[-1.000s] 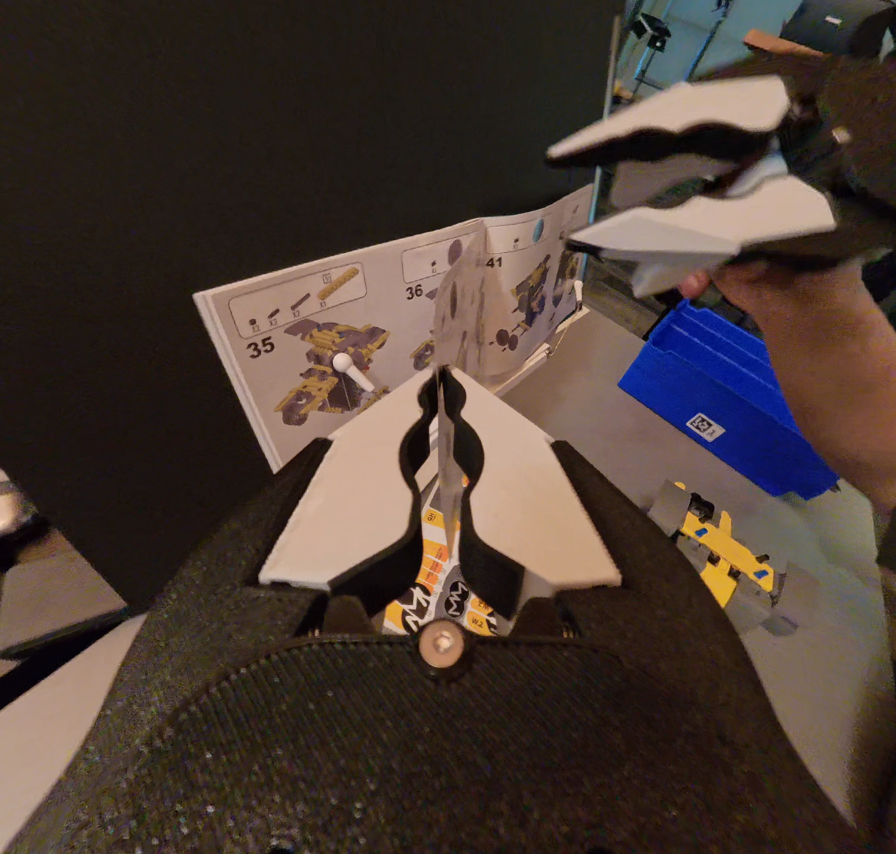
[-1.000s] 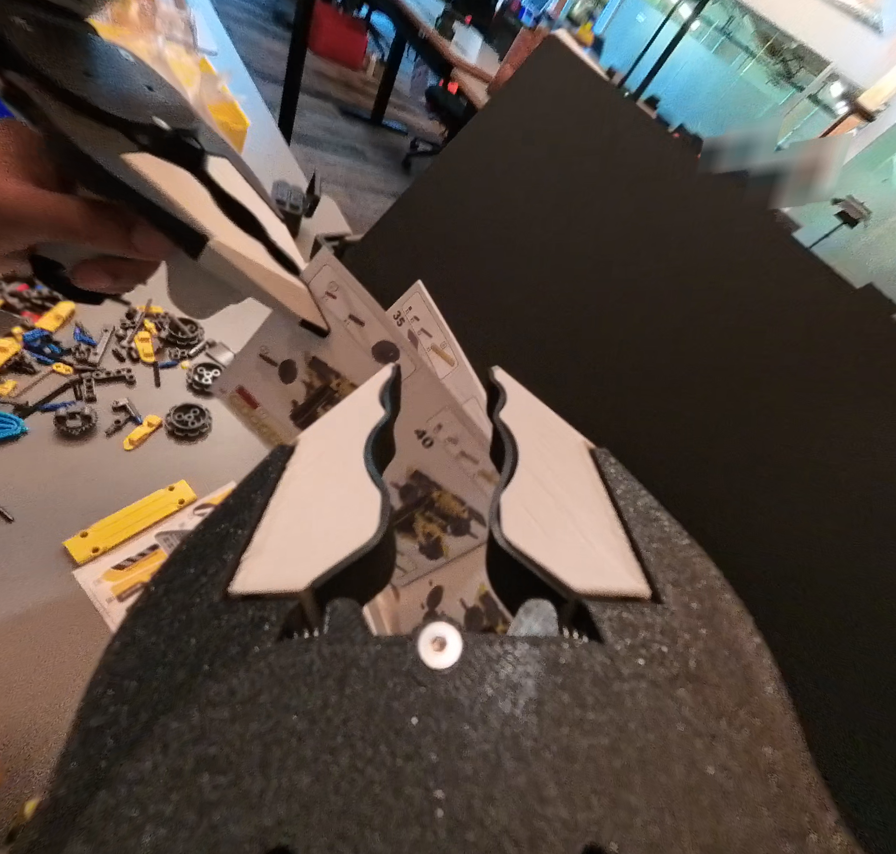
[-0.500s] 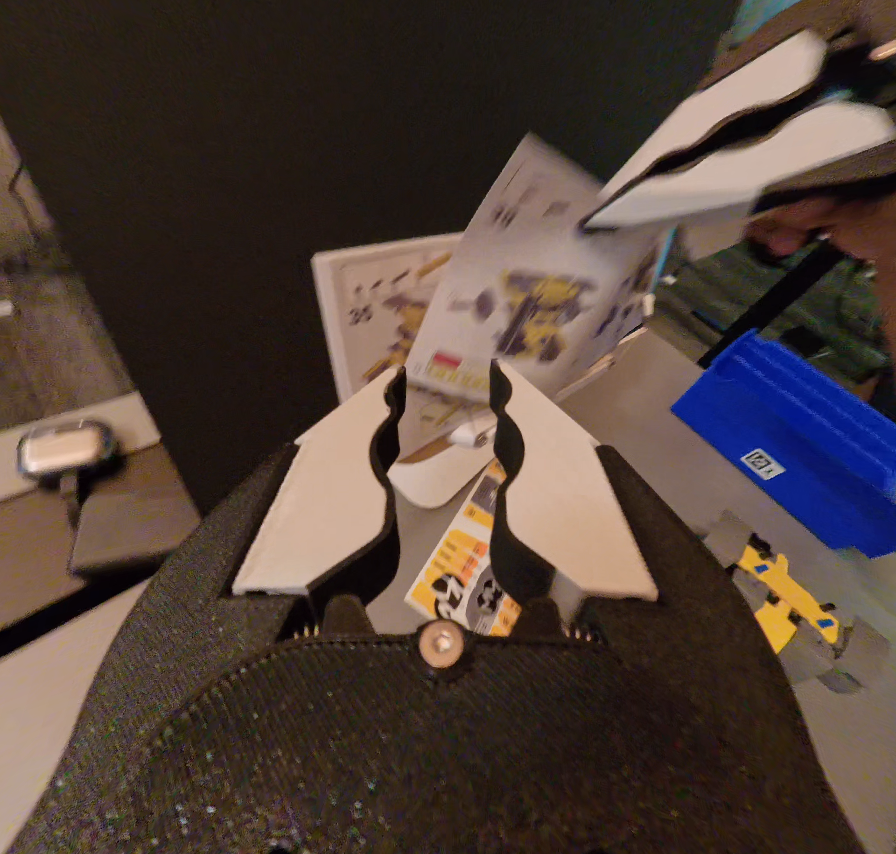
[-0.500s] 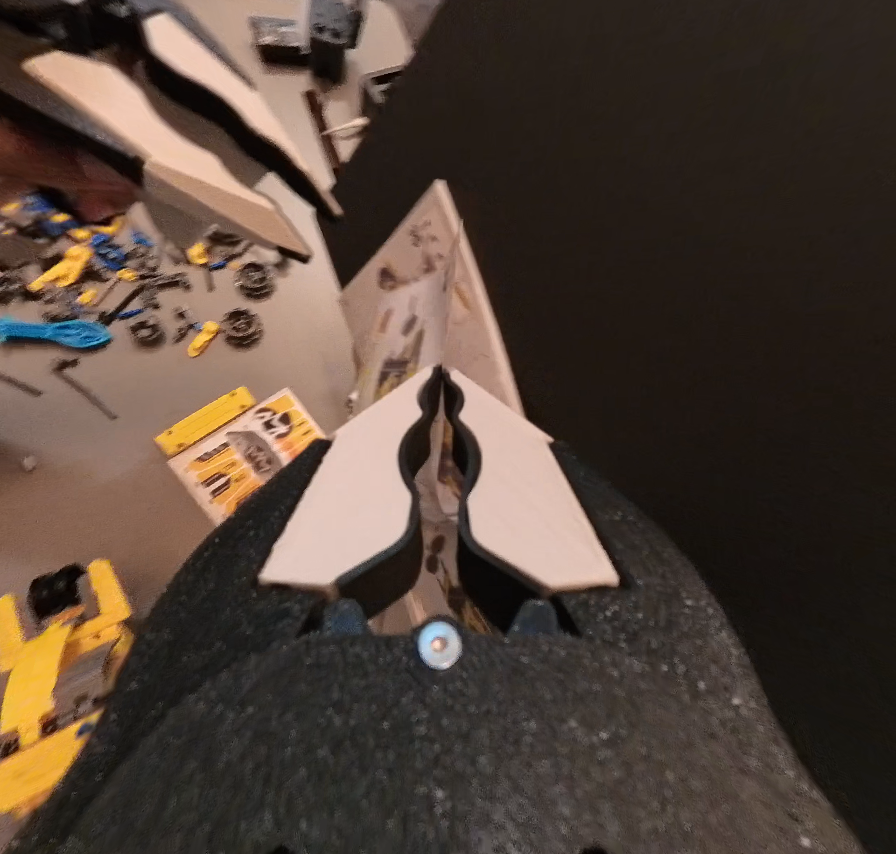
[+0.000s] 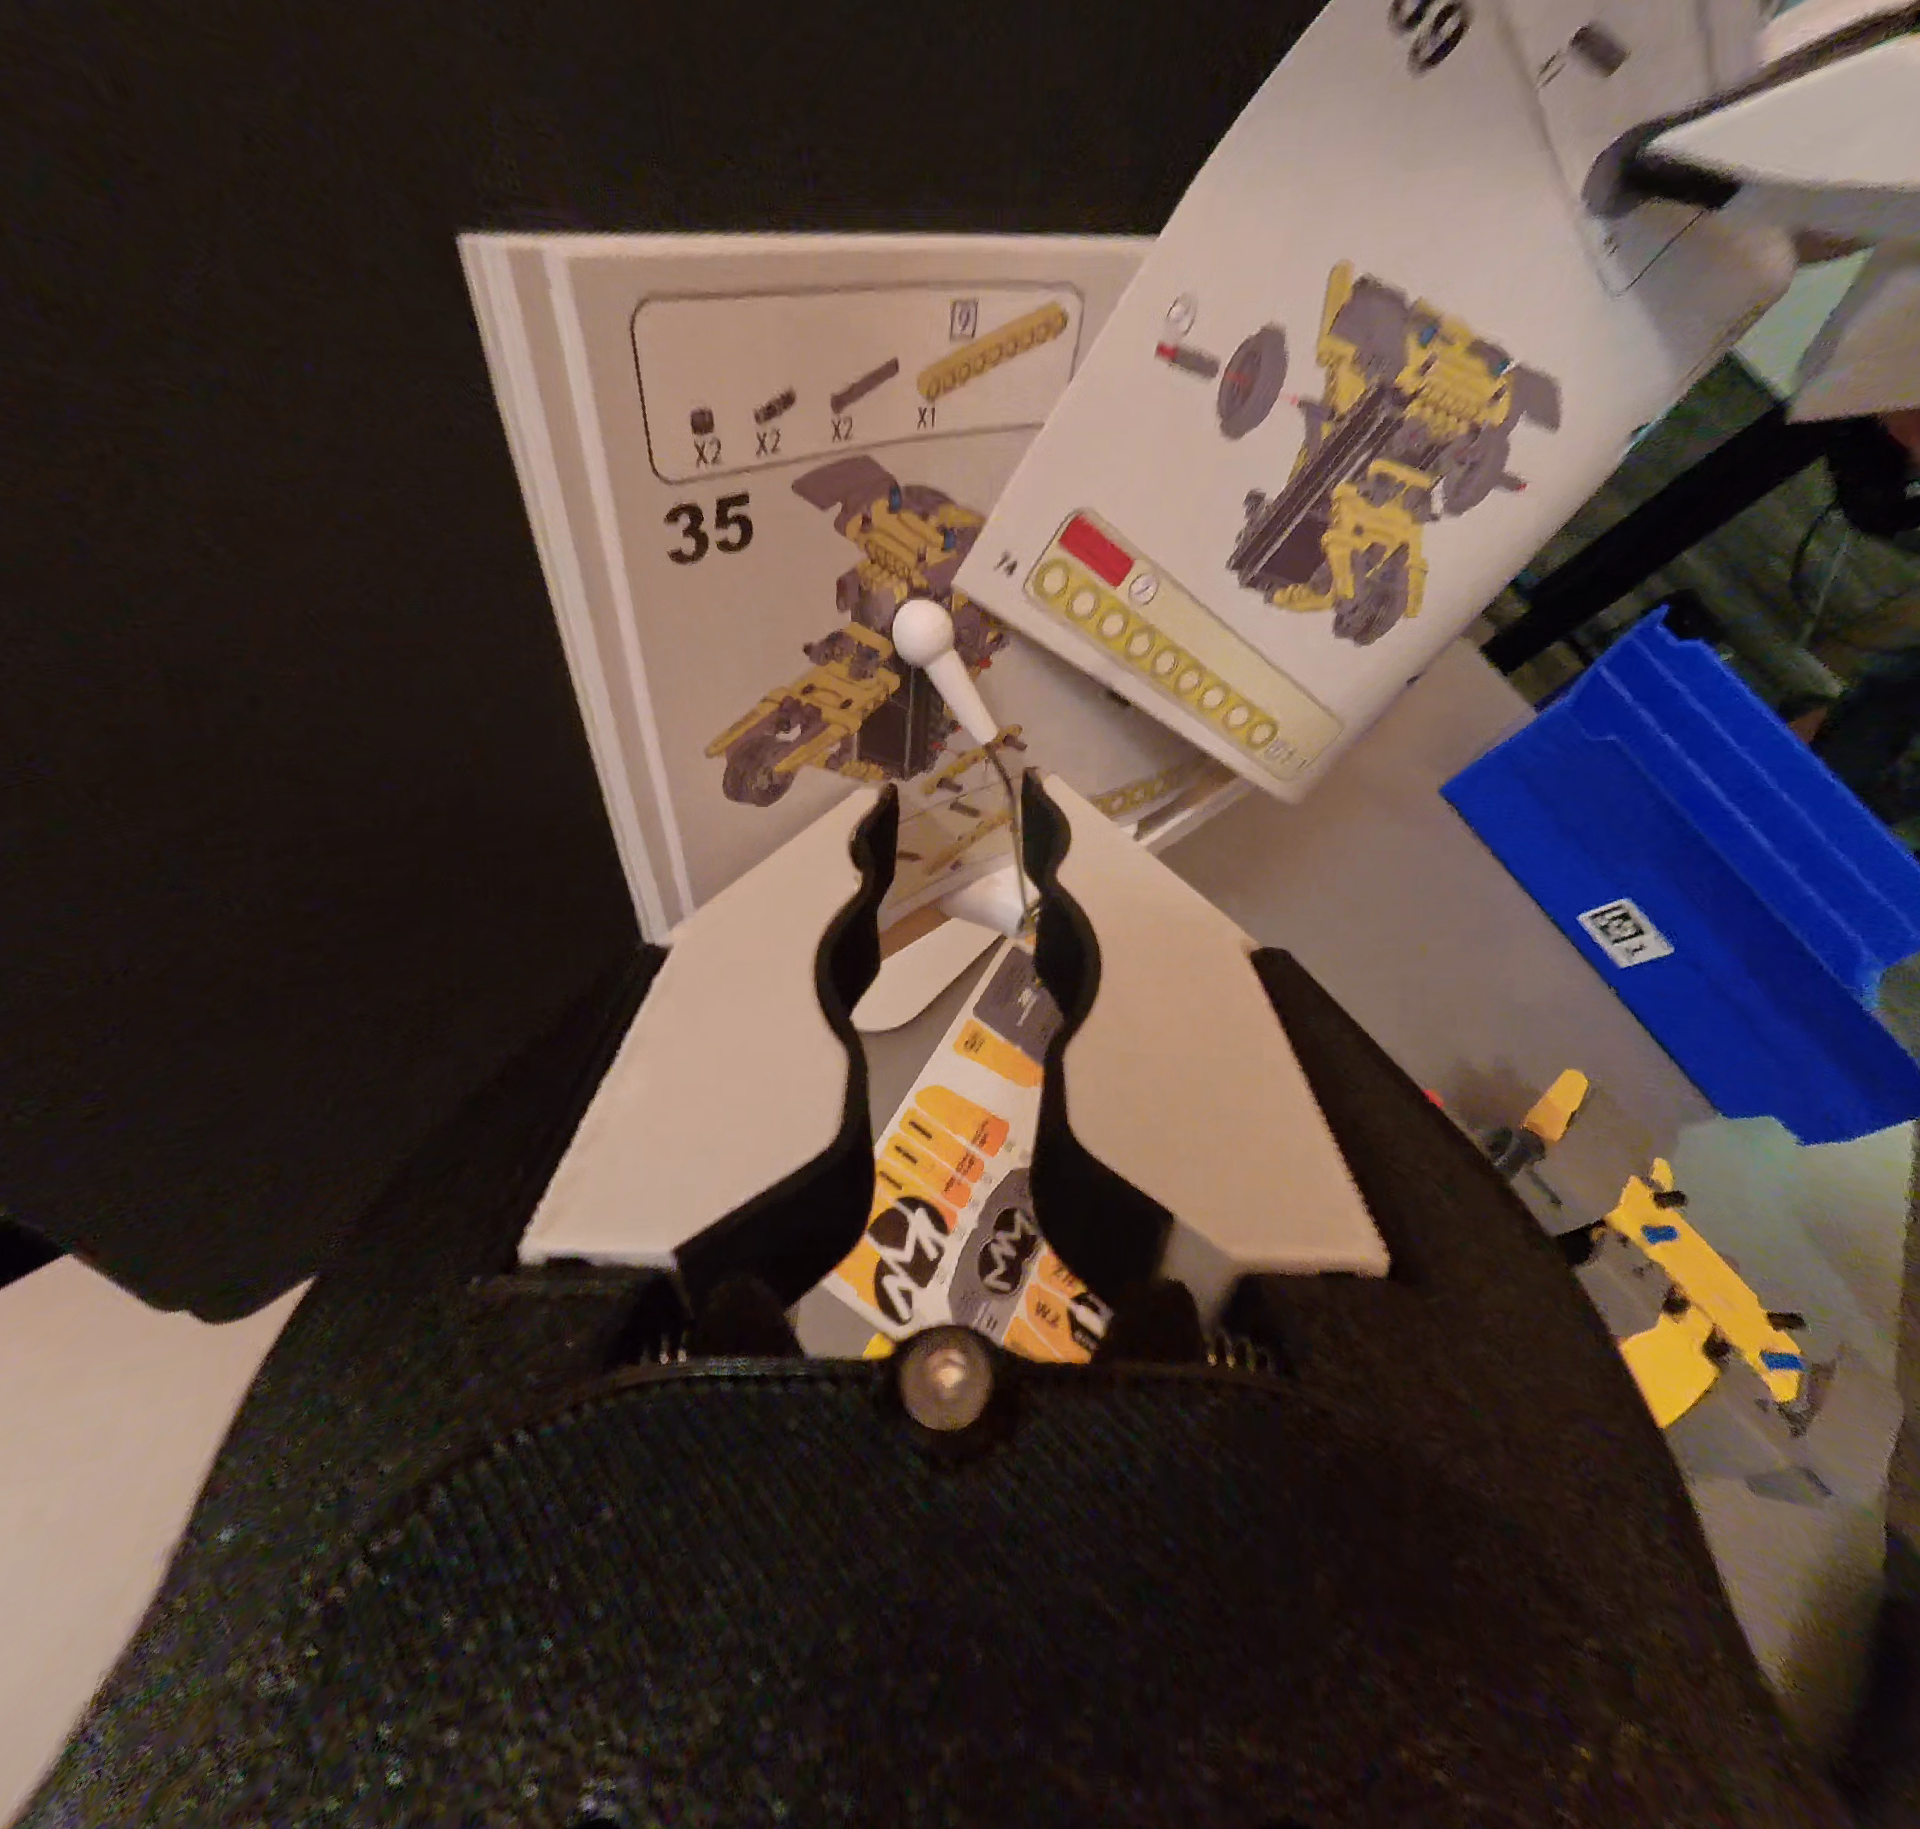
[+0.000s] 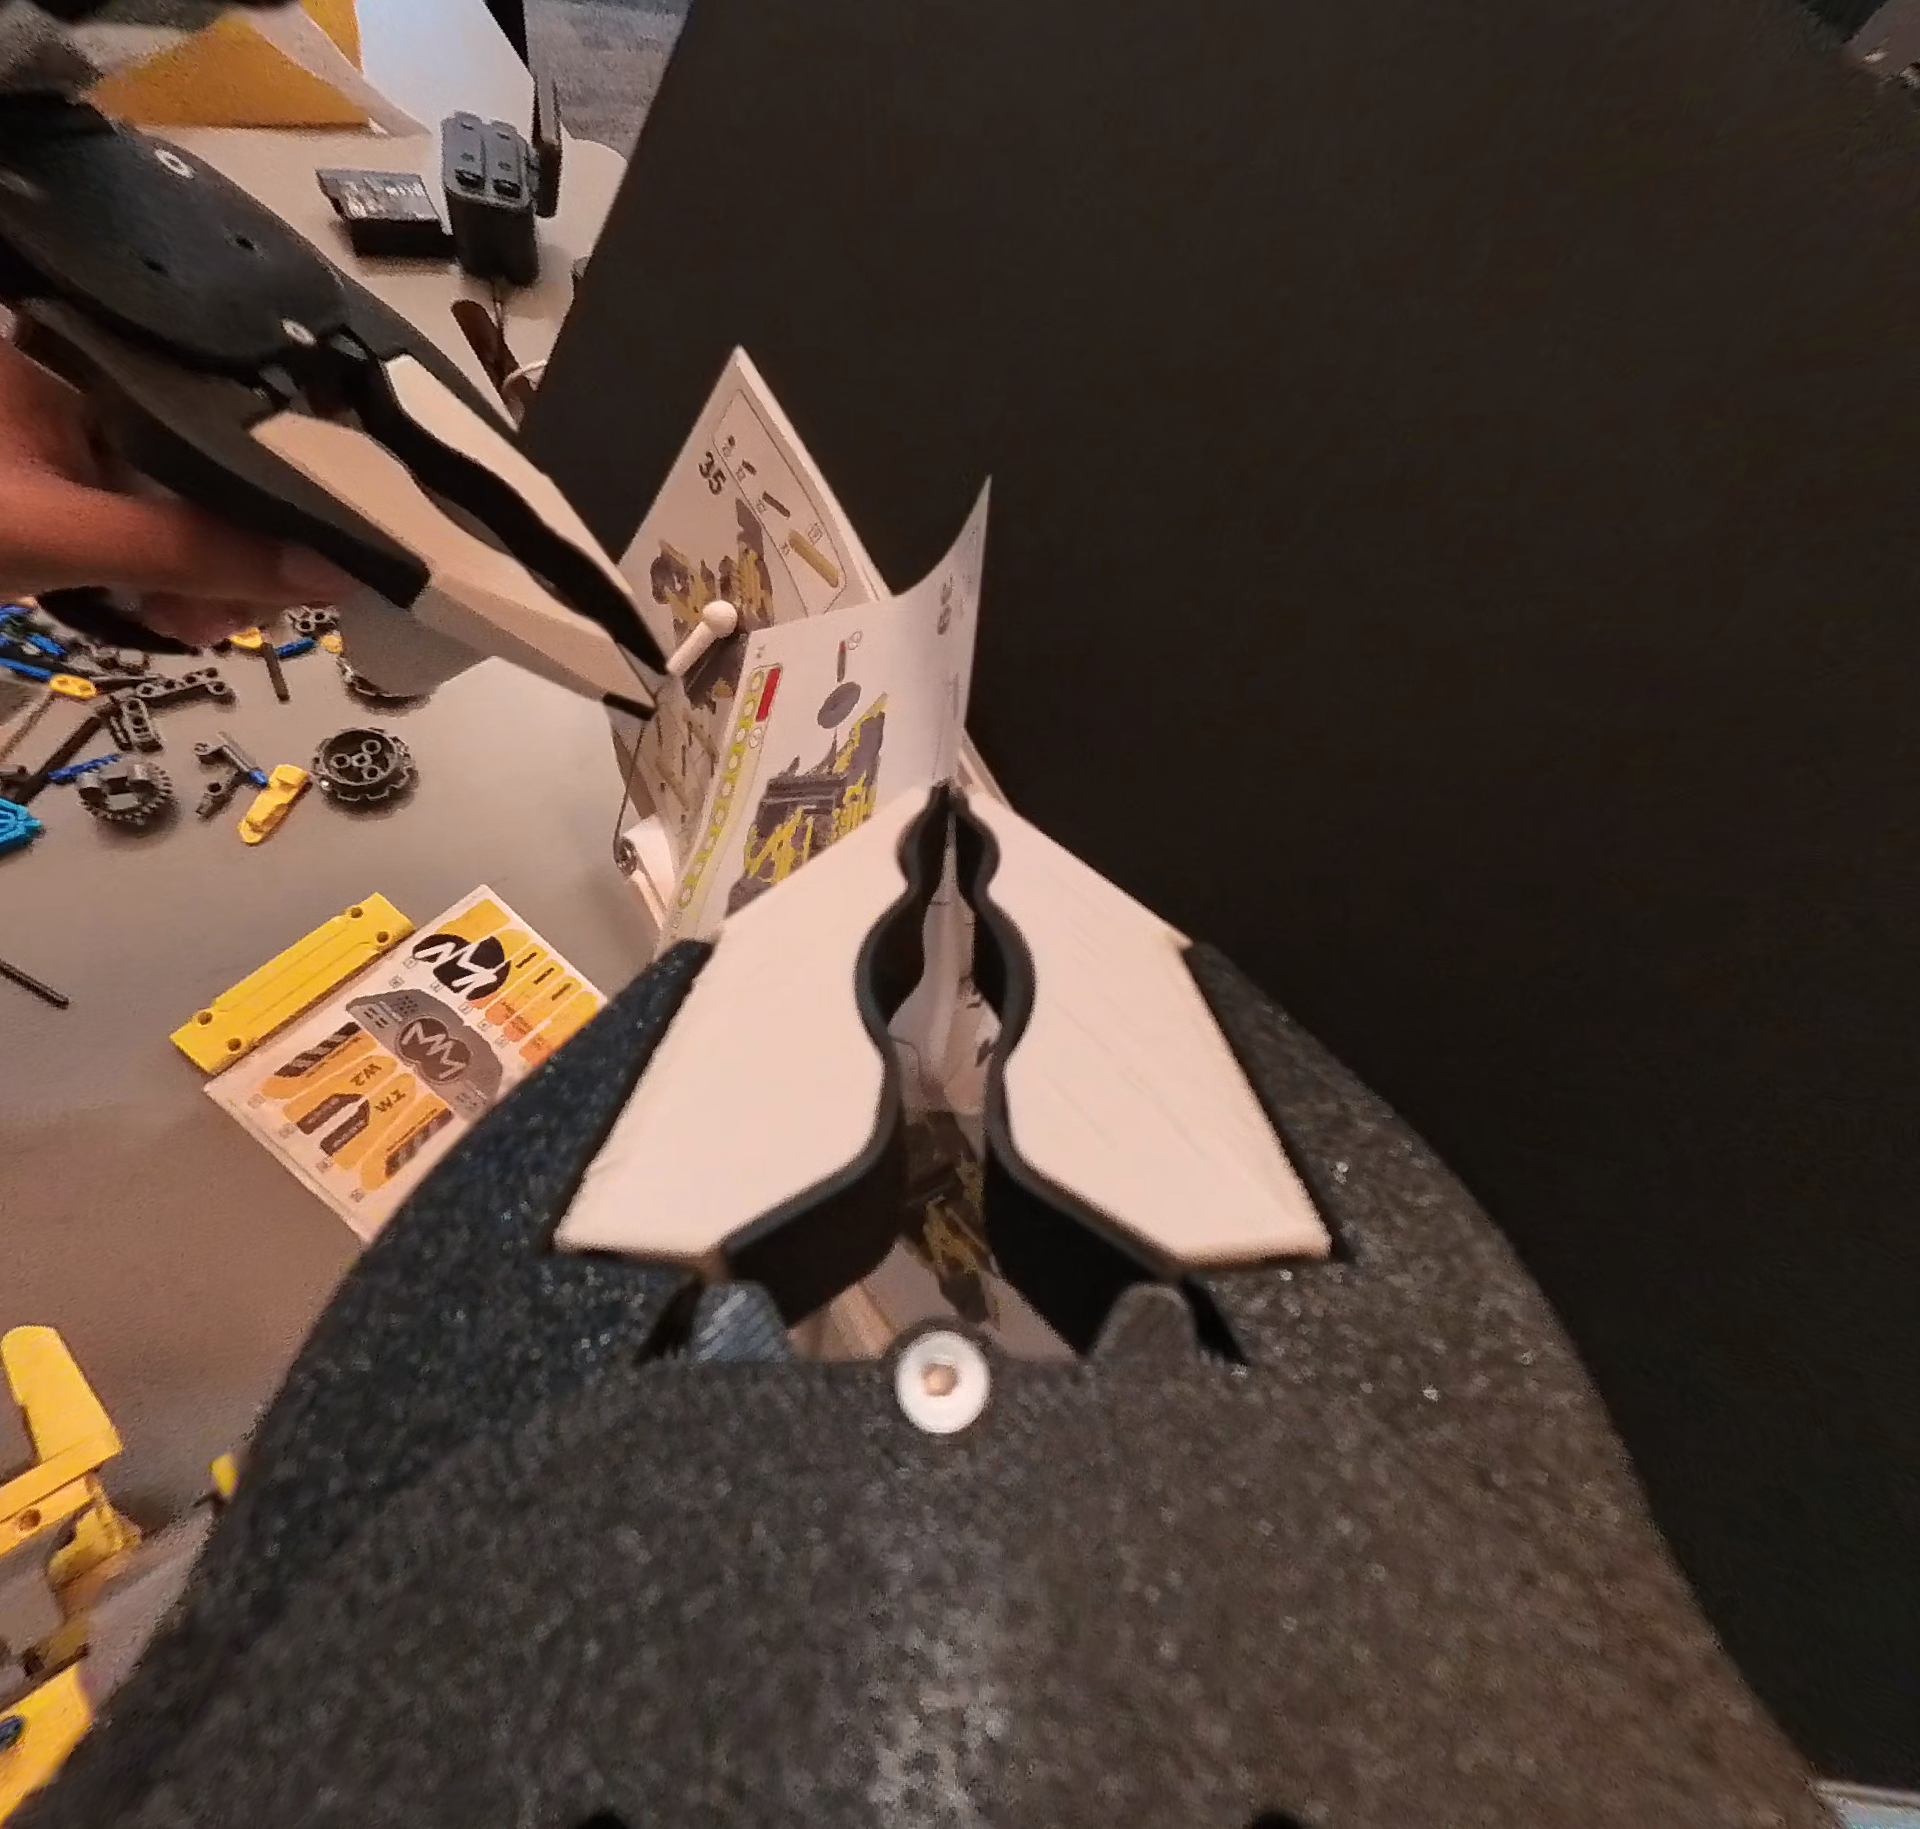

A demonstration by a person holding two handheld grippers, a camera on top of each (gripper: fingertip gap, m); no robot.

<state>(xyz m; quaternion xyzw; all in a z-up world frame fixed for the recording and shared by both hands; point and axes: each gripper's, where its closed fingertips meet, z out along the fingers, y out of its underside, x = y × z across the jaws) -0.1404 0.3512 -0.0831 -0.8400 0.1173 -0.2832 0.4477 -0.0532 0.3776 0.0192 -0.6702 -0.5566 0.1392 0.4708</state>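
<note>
One loose page (image 5: 1382, 408) of the instruction booklet (image 5: 821, 491) is lifted up and curling over, pinched at its edge by the right gripper (image 6: 943, 813), whose fingers are clamped tight on the paper. The booklet itself stands propped open against the black backdrop (image 5: 260, 429) on a white stand with a little knobbed arm (image 5: 940, 667) pressing across the open spread.

Left gripper (image 5: 956, 813) sits just in front of that stand with its fingers parted and nothing between them (the tips are right by the stand's thin wire, can't tell if they touch it).

Lying flat on the grey table (image 6: 187, 1187) just in front of the booklet is a yellow-and-grey sticker sheet (image 6: 405, 1041), with a long yellow beam (image 6: 296, 979) beside it. Further left there's a scatter of small black, blue and yellow parts (image 6: 208, 740). Off to the right is a blue bin (image 5: 1704, 927) and a half-built yellow model (image 5: 1694, 1291).
</note>
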